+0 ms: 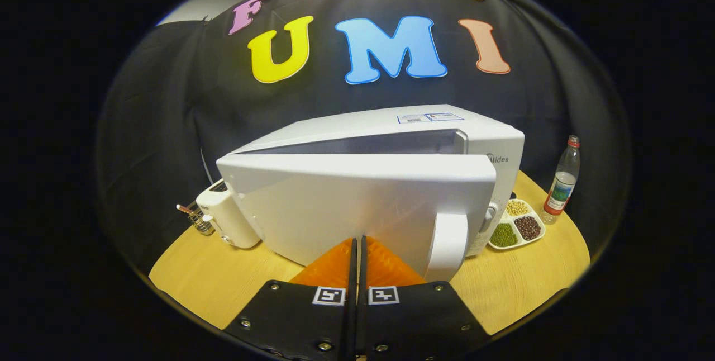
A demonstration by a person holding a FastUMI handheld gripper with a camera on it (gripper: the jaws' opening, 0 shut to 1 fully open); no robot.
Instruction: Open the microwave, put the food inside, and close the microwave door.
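1. In the gripper view, my gripper (357, 246) had its fingers pressed together with only a thin slit between them and nothing pinched, the tips right up against the outer face of the microwave door (357, 204).

2. The microwave (391, 126) stood on the wooden table (223, 283). Its door was swung partly out from the body, with a dark wedge of gap along the top between door and cavity. The door's handle (449, 246) stood just to the right of my fingertips.

3. I could not tell where the food was. The door hid the cavity, so it may already have been inside, but I could not see it. Right of the microwave a divided dish (516, 224) held beans and grains in three compartments, and a plastic bottle (561, 182) stood just beyond that dish. Left of the microwave sat a white toaster (226, 218), with a small wire basket (198, 220) beside it.

4. With closed fingers against the door's face rather than hooked on the handle, I judged this to be the door-closing step, though a half-open door could equally belong to the opening.

5. If closing, the next move called for a steady push forward on the door face, following its swing until it latched, without sliding off toward the handle or shoving the microwave back across the table.
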